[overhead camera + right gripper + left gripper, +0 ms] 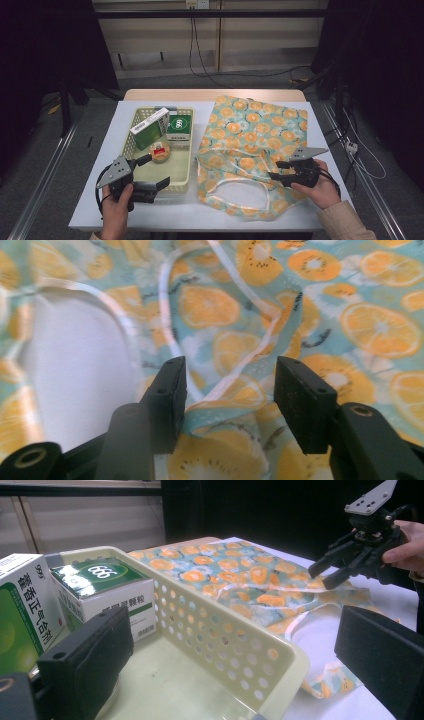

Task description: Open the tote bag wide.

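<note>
A teal cloth bag with orange-slice print lies flat on the right half of the white table, its white-edged handles toward me. My right gripper hovers low over the bag's near right part. Its jaws stand partly apart, and a raised fold of the cloth lies between them without being pinched. My left gripper stands wide open at the near right corner of a pale yellow perforated basket, one jaw inside and one outside the wall.
In the basket lie a white and green medicine box, a green-topped box and a small round packet. The white table cover ends close to my hands. Cables lie on the floor beyond.
</note>
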